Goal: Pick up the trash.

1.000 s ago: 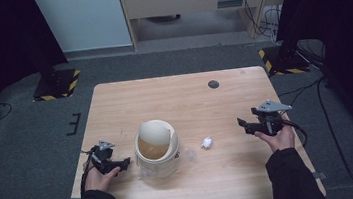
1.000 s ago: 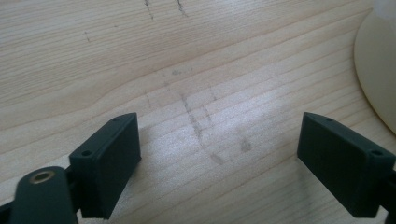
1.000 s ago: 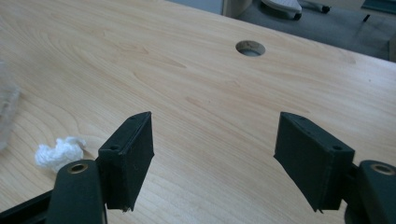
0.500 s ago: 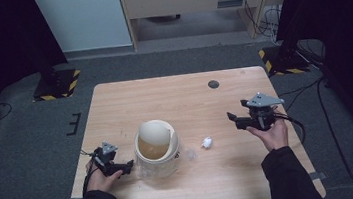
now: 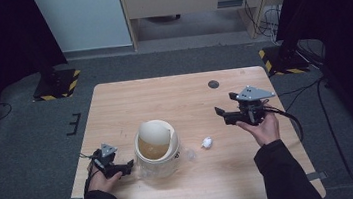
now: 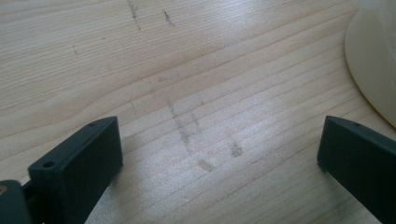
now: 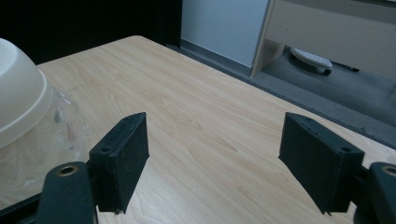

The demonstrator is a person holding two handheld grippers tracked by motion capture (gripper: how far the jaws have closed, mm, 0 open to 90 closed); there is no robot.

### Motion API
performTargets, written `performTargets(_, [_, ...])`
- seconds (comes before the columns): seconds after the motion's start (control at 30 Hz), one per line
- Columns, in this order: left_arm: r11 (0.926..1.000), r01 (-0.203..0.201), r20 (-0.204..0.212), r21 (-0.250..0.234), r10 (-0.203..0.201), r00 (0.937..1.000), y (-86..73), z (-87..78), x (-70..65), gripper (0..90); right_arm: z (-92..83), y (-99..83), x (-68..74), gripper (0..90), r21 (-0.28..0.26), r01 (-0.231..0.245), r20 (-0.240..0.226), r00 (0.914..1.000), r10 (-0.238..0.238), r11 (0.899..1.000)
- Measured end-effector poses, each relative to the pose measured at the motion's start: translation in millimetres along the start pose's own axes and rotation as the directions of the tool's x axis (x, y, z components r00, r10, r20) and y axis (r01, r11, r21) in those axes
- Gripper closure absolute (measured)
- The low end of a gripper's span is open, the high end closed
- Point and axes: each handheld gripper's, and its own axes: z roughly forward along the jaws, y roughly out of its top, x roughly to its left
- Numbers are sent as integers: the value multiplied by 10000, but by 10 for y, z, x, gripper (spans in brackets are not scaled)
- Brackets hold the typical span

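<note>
Cream plastic is what I notice first: a small bin with a domed swing lid stands near the front middle of the wooden table, and a clear liner bag bulges out around its base. My left gripper lies low on the table just beside the bin's left side, pointing toward it. In the left gripper view its jaws stand wide apart with bare wood between them, and the bin's pale edge is at the right border; the jaws have just been opening and nothing is between them. My right gripper is held above the right part of the table, well apart from the bin. Its jaws have also just been opening, and in the right gripper view I see nothing between them, with the bin at the left. A small crumpled white paper lies on the table between the bin and my right hand. A dark round spot sits near the far edge.
</note>
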Motion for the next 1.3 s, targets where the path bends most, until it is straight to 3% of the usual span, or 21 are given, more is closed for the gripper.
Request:
performTargets(0.17, [10000, -2, -8, -2, 2, 10000, 0, 0, 0, 0, 54, -17, 36, 251, 72, 69, -111, 9999, -68, 10000])
performTargets(0.3, [10000, 1, -1, -2, -1, 10000, 0, 0, 0, 0, 122, -105, 85, 285, 387, 289, -311, 9991, -277, 9988])
performTargets(0.63, [10000, 0, 2, 1, 0, 10000, 0, 0, 0, 0, 270, -340, 173, 308, 902, 232, -665, 9976, -172, 9957])
performTargets(0.73, [10000, 4, 2, 0, -4, 10000, 0, 0, 0, 0, 321, -389, 217, 317, 1199, 444, -784, 9963, -351, 9918])
performTargets(0.93, [10000, 8, 8, -1, -8, 10000, 0, 0, 1, 0, 442, -509, 331, 355, 1731, 701, -1154, 9920, -504, 9824])
performTargets(1.1, [10000, 8, 12, -3, -8, 10000, 0, 0, 1, 0, 523, -639, 406, 430, 2494, 1229, -1436, 9856, -888, 9606])
performTargets(1.3, [10000, -1, 12, -2, 1, 10000, 0, -1, 2, 0, 572, -720, 463, 443, 3036, 1187, -1720, 9827, -681, 9454])
